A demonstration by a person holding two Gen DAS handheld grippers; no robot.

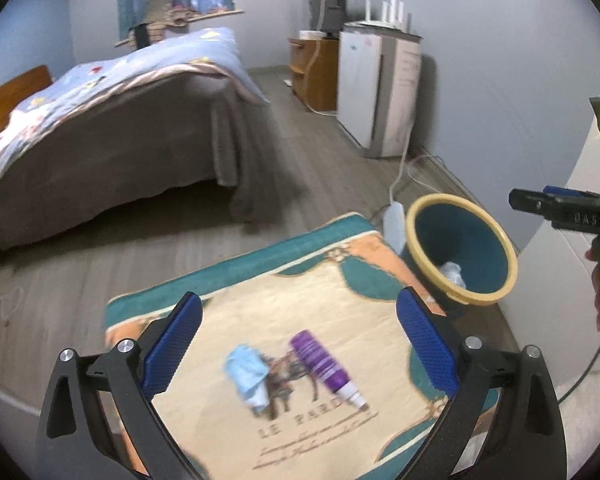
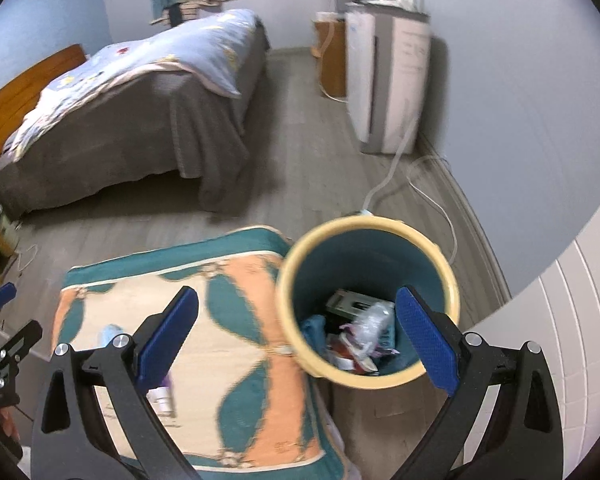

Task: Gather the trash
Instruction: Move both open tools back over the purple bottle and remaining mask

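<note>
On a patterned mat (image 1: 340, 304) lie a purple spray bottle (image 1: 324, 364) and a crumpled light blue tissue (image 1: 250, 376). My left gripper (image 1: 300, 298) hangs open above them, with nothing between its blue pads. To the right of the mat stands a teal bin with a yellow rim (image 1: 460, 204). My right gripper (image 2: 297, 294) is open and empty above the bin's rim (image 2: 380, 222). Inside the bin lie several pieces of trash (image 2: 364, 332), among them clear plastic and a dark box. In the right wrist view the left finger partly hides the bottle (image 2: 162, 396).
A bed (image 1: 120, 128) with a blue quilt fills the left. A white fridge (image 1: 376, 92) and a wooden cabinet (image 1: 314, 72) stand along the right wall. A power strip (image 1: 394, 224) with its cable lies on the floor behind the bin. A white tiled wall (image 2: 572, 320) is close on the right.
</note>
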